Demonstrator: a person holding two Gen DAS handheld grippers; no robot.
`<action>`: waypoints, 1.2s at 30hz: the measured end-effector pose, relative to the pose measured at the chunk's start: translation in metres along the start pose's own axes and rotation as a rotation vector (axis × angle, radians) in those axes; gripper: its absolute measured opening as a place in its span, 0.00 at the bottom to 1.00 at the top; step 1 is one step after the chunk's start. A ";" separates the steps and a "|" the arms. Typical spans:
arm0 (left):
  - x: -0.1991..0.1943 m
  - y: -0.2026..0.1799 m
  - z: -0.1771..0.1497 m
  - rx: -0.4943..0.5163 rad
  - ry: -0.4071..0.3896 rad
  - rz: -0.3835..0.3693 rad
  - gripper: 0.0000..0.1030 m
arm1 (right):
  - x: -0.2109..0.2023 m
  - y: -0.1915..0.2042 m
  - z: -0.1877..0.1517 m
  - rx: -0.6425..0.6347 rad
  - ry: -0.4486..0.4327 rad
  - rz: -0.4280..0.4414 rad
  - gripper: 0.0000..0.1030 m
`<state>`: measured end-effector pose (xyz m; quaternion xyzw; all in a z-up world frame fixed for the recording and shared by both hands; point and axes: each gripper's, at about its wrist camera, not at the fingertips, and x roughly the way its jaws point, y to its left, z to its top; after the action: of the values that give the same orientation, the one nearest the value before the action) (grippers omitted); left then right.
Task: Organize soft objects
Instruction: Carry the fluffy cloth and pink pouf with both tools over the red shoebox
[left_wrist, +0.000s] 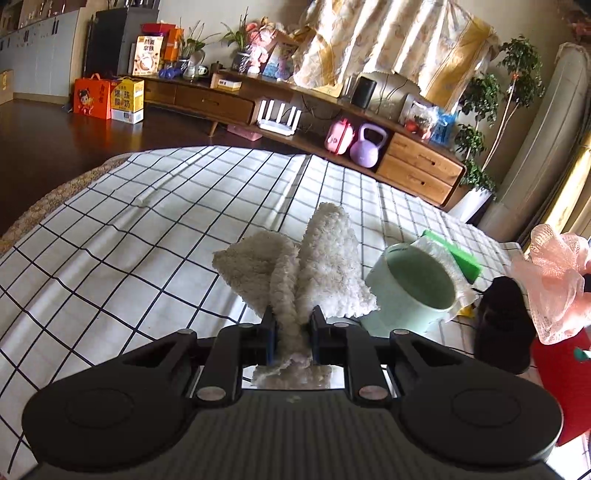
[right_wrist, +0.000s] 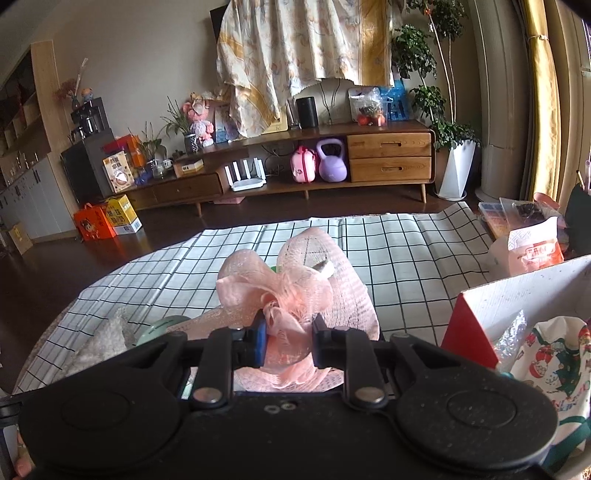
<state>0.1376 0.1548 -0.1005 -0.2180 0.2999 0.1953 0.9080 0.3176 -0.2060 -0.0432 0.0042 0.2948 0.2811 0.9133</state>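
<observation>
In the left wrist view my left gripper (left_wrist: 291, 325) is shut on a fluffy cream towel (left_wrist: 325, 258), which stands up in folds above the checked tablecloth (left_wrist: 147, 229). The pink mesh bath pouf (left_wrist: 557, 280) shows at the right edge of that view. In the right wrist view my right gripper (right_wrist: 289, 330) is shut on that pink pouf (right_wrist: 284, 288), lifted over the checked cloth (right_wrist: 406, 251). The towel (right_wrist: 107, 339) appears low at the left of that view.
A mint green cup (left_wrist: 413, 291) sits right of the towel, with a green-and-white sponge (left_wrist: 450, 254) behind it and a dark object (left_wrist: 502, 325) beside it. A red-and-white cardboard box (right_wrist: 524, 295) holding printed fabric (right_wrist: 557, 365) stands at the right. Packets (right_wrist: 532, 247) lie beyond it.
</observation>
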 end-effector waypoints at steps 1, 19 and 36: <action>-0.004 -0.001 0.000 0.002 -0.005 -0.006 0.17 | -0.005 -0.001 0.000 0.001 -0.003 0.001 0.20; -0.070 -0.060 0.006 0.118 -0.044 -0.156 0.17 | -0.087 -0.033 -0.017 0.055 -0.070 -0.014 0.20; -0.087 -0.181 -0.005 0.320 -0.054 -0.365 0.17 | -0.138 -0.097 -0.029 0.125 -0.144 -0.126 0.20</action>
<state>0.1581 -0.0170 0.0009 -0.1165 0.2585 -0.0161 0.9588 0.2591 -0.3631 -0.0100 0.0629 0.2453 0.2032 0.9458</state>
